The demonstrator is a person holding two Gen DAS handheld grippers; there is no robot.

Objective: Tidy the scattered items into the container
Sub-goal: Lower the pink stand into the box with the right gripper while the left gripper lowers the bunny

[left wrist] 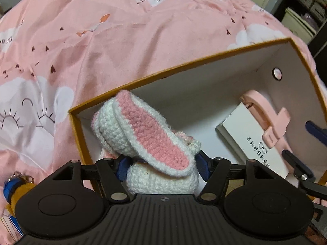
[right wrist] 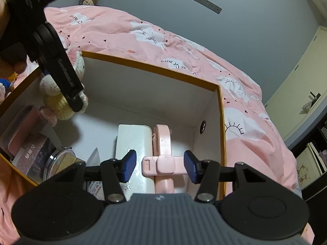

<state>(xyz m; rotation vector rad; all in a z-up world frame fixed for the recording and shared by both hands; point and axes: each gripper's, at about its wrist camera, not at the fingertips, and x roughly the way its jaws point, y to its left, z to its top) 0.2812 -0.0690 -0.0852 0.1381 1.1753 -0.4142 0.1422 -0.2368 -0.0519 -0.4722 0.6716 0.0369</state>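
Note:
My left gripper (left wrist: 162,166) is shut on a white and pink crocheted bunny (left wrist: 147,138) and holds it over the near left corner of the orange-rimmed white box (left wrist: 184,63). The bunny also shows in the right wrist view (right wrist: 59,104), hanging above the box floor under the left gripper (right wrist: 76,102). My right gripper (right wrist: 160,166) is open and empty inside the box (right wrist: 221,122), just above a pink phone holder (right wrist: 162,159) that lies beside a white case (right wrist: 132,143). The pink holder (left wrist: 271,126) and a white card box (left wrist: 247,140) show in the left wrist view.
The box sits on a bed with a pink cloud-print cover (left wrist: 122,47). Inside at the left lie a pink case (right wrist: 22,126), a booklet (right wrist: 32,155) and a round clear lid (right wrist: 59,161). A yellow and blue plush keyring (left wrist: 16,189) lies on the cover outside the box.

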